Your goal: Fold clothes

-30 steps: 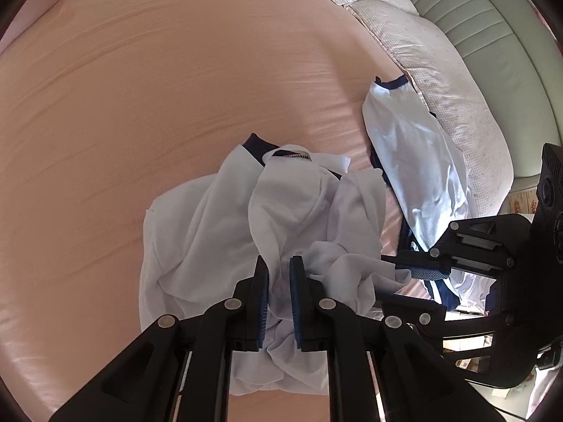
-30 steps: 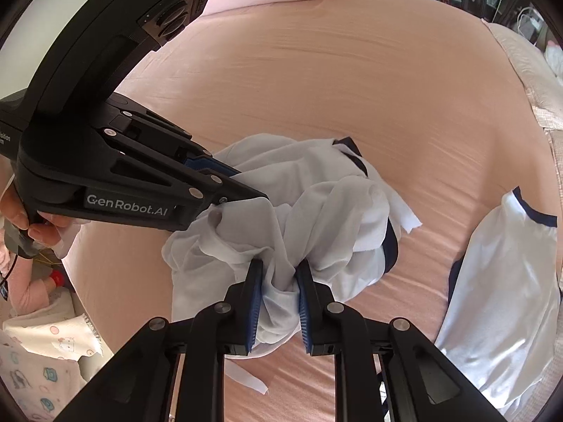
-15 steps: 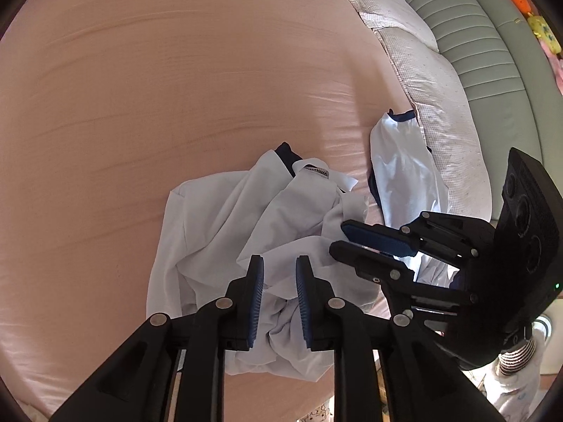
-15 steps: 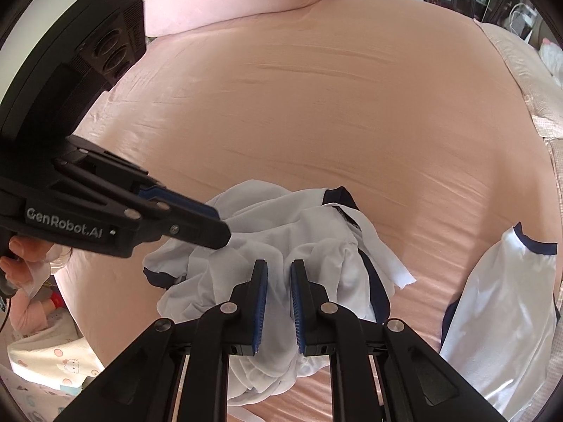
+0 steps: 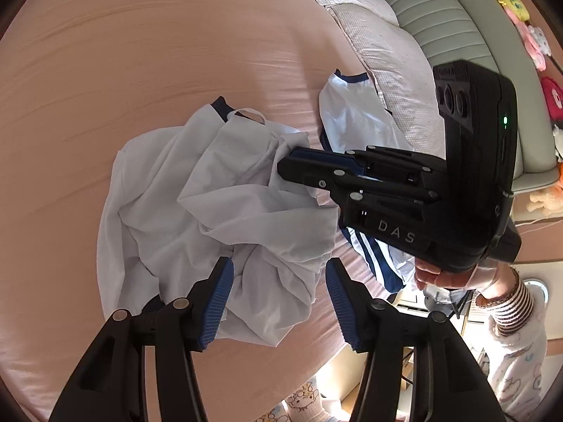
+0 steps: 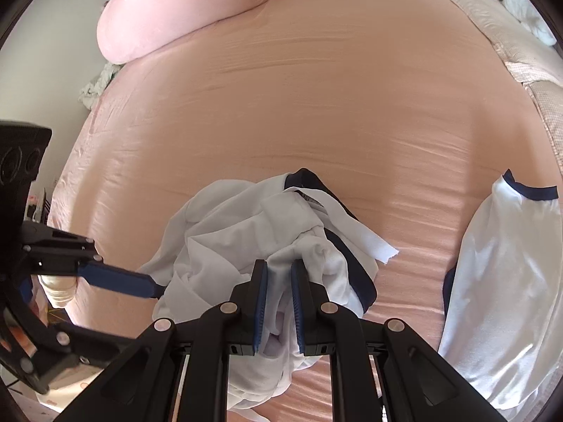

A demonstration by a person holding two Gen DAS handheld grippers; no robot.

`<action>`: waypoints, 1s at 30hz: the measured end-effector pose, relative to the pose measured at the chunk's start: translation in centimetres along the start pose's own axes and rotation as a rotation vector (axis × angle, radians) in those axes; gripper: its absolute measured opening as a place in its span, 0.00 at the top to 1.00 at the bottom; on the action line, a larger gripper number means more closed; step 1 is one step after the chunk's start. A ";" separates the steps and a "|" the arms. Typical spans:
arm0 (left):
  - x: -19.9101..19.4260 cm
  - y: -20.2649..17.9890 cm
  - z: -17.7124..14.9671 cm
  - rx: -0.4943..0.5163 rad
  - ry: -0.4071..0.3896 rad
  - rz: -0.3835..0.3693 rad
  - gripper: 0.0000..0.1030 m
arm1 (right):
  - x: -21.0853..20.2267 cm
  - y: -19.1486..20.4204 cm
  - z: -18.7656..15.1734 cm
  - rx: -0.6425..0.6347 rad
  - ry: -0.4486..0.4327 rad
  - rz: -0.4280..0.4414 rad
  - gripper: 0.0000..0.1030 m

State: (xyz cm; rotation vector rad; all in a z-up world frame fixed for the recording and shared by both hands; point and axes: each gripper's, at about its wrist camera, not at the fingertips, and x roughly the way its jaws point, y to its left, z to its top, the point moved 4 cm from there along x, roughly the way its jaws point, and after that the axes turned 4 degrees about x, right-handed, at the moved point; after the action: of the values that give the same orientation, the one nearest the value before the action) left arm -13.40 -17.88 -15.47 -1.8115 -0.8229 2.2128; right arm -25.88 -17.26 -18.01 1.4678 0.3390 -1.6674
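A crumpled white garment with navy trim [image 5: 211,193] lies on the pink bed sheet [image 5: 140,52] near its front edge. My left gripper [image 5: 278,267] hovers above the garment's near folds. Its jaws are opening and the pads touch no cloth. My right gripper [image 5: 285,167] reaches in from the right. In the right wrist view this right gripper [image 6: 279,270] is shut on a fold of the white garment [image 6: 246,232]. One of the left gripper's blue-padded fingers [image 6: 119,279] points at the garment's left edge.
A second white garment with a navy cuff [image 6: 499,263] lies flat to the right, beside a beige quilt [image 5: 387,56] and a grey-green headboard [image 5: 440,10]. Navy striped cloth [image 5: 373,256] sits under the right gripper. A pink pillow [image 6: 176,10] lies at the far end.
My left gripper has let go of the white cloth, spread its jaws wide and lifted. The right gripper keeps its hold on a fold and has swung over the garment.
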 end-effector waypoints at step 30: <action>6.6 -4.1 -1.9 0.291 -0.044 0.341 0.61 | -0.5 -8.9 -8.3 0.315 0.087 0.083 0.42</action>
State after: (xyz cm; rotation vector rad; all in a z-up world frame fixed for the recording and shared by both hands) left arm -14.10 -10.88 -19.19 -1.8726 -0.1872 2.4228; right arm -26.94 -6.03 -22.70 1.7638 0.0612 -1.6464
